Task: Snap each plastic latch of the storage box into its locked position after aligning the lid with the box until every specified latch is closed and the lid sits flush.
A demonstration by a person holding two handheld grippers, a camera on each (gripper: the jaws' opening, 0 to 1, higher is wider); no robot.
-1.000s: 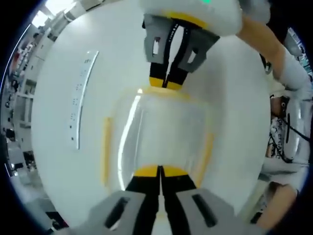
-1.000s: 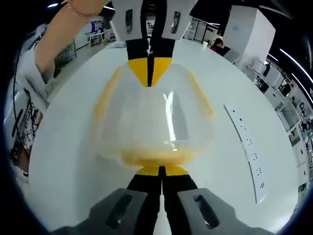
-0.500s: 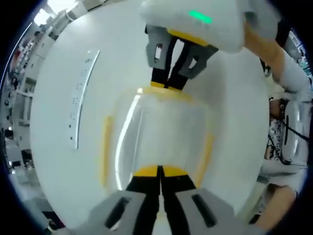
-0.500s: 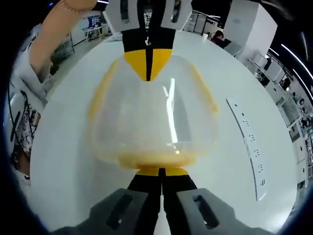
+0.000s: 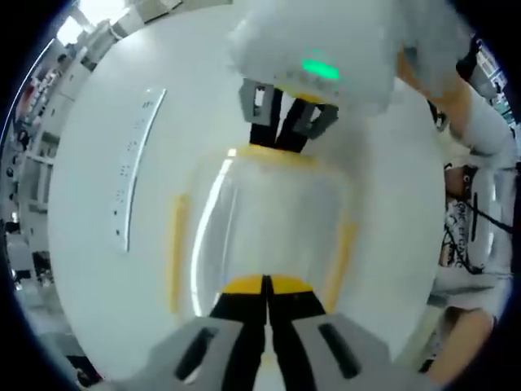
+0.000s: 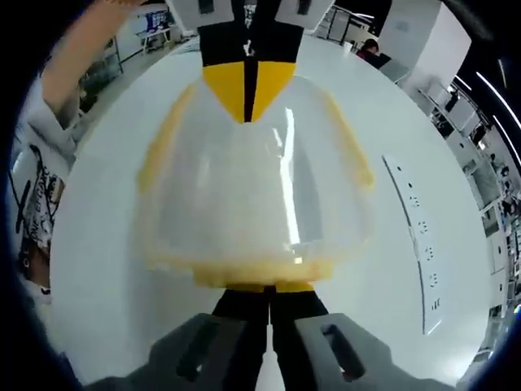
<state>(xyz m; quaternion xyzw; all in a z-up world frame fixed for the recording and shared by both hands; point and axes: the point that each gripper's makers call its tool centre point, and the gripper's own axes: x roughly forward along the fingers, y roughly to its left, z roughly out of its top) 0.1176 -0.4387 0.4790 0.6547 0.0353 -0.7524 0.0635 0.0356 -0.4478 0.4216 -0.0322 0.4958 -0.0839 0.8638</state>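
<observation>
Your two grippers press on opposite ends of the clear box (image 5: pixel 264 216), which sits on the white table (image 5: pixel 89 269).
Left gripper (image 5: pixel 265 287) and right gripper (image 6: pixel 269 290) are clenched empty against yellow latches (image 6: pixel 252 273); thin, light, slippery plastic; push the latches, never the lid (image 6: pixel 252 187).

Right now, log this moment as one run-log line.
scene: clear storage box on white table | left claw: shut, at near yellow latch | right claw: shut, at opposite yellow latch | lid: on
</observation>
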